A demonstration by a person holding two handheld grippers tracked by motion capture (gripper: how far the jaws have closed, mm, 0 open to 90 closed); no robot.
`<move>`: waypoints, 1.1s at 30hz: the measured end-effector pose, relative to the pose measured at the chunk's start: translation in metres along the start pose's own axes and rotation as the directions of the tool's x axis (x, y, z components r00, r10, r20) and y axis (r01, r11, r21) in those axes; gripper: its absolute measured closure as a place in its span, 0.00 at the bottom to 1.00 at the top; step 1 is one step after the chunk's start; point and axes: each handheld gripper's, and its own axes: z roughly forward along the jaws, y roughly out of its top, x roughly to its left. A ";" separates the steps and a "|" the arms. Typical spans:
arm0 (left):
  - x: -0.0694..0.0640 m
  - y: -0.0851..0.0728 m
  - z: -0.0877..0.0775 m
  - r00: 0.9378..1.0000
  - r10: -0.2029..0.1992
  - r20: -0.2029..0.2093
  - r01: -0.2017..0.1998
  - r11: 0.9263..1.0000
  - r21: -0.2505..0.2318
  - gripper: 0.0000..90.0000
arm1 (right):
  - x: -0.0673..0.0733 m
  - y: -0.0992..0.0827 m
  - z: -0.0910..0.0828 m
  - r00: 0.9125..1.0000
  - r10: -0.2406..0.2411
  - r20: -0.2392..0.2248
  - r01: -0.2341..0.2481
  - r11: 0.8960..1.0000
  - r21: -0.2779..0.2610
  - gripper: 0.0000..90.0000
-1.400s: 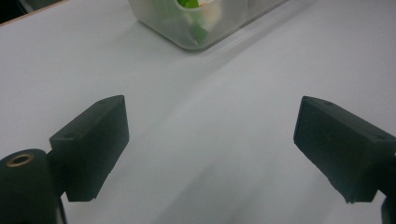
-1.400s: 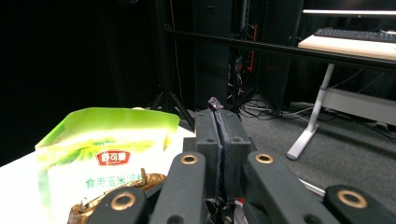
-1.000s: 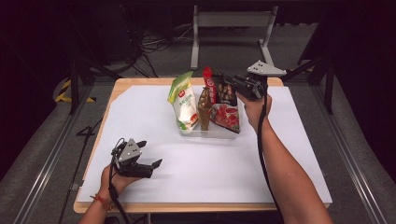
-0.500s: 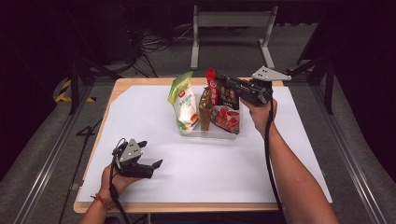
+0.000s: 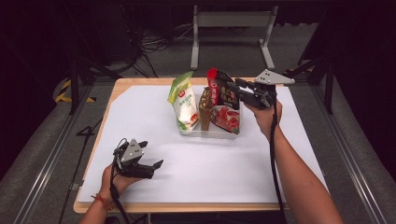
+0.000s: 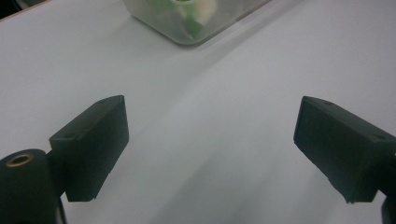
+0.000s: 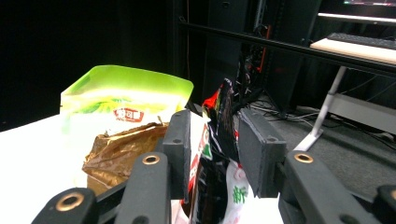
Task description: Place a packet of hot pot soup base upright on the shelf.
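Your right tool (image 5: 232, 85) has just been opening its jaws around the top of the red-and-black snack bag (image 7: 219, 140), which stands upright between them in the clear tray (image 5: 211, 133) on the tabletop (image 5: 280, 154); this looks like the letting-go step. Next, draw back without tipping it. Four bags stand in one tray, and your left tool (image 5: 156, 164) rests apart, empty.

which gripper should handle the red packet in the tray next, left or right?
Right. The right gripper already straddles the red packet in the tray, jaws having just been opening. The left gripper rests open on the paper, well short of the tray.
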 end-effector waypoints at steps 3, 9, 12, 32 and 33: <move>0.000 0.000 0.001 1.000 0.003 0.000 -0.003 1.000 0.004 0.12 | 0.000 0.000 -0.004 1.000 0.007 0.003 -0.007 1.000 -0.003 0.71; -0.001 0.001 0.001 1.000 0.002 -0.001 -0.002 1.000 0.006 0.12 | 0.000 0.001 -0.014 1.000 0.013 0.007 -0.012 0.999 -0.035 0.70; -0.001 0.000 0.001 1.000 0.001 -0.002 -0.001 1.000 0.005 0.12 | 0.002 0.000 -0.018 1.000 0.001 0.006 -0.001 1.000 -0.027 0.71; -0.002 0.002 0.001 1.000 0.012 -0.008 -0.012 1.000 0.011 0.12 | 0.024 -0.047 -0.047 0.997 -0.068 -0.021 0.070 0.988 0.141 1.00; -0.002 0.002 0.001 1.000 0.012 -0.008 -0.012 1.000 0.012 0.12 | 0.025 -0.051 -0.047 0.997 -0.069 -0.022 0.072 0.986 0.153 1.00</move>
